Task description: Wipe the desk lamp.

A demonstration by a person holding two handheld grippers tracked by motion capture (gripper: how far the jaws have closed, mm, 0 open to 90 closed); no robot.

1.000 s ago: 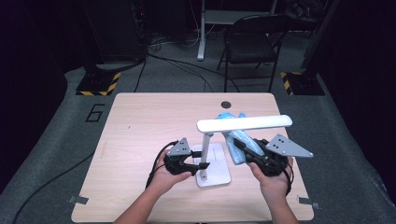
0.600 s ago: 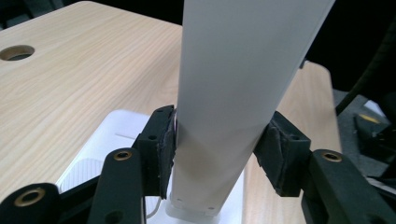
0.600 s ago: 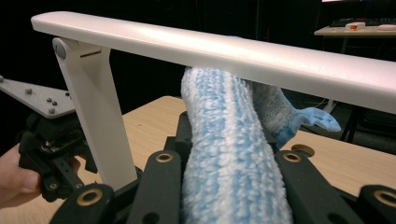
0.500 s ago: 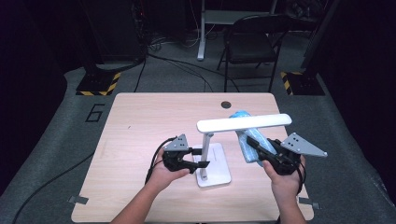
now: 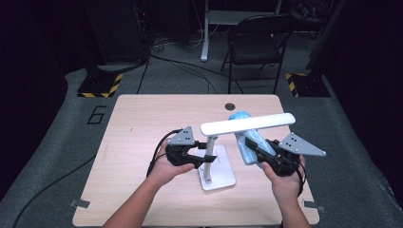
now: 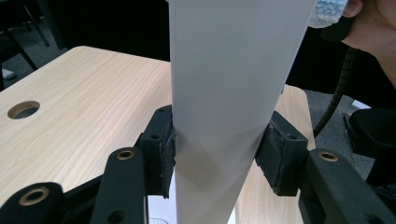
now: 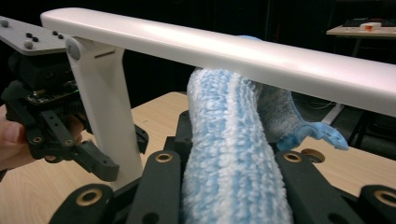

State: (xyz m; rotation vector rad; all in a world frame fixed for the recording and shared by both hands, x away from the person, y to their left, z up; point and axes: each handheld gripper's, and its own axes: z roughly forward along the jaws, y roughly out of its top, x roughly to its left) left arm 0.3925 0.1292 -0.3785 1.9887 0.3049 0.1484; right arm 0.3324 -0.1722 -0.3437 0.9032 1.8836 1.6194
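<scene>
At the table's (image 5: 142, 118) near edge, the left gripper (image 5: 202, 160) clamps the post of a white lamp (image 5: 216, 164), its jaws just closing further. The right gripper (image 5: 252, 148) grasps a blue cloth (image 7: 229, 186), apparently touching the lamp's head, which hides the cloth's far end. Beyond stands a chair (image 5: 254, 45).

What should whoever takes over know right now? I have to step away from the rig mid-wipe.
Left gripper: its jaws have just been closing and clamp the upright post of the white desk lamp, bracing it on the wooden table.
Right gripper: shut on a rolled blue microfibre cloth, held just under the lamp's horizontal light bar; the cloth's far end meets the bar's underside.
Done: lamp steadied, cloth brought to the bar.
Left: probably wiping along the bar, then the post and base; how much is already wiped I cannot tell.
</scene>
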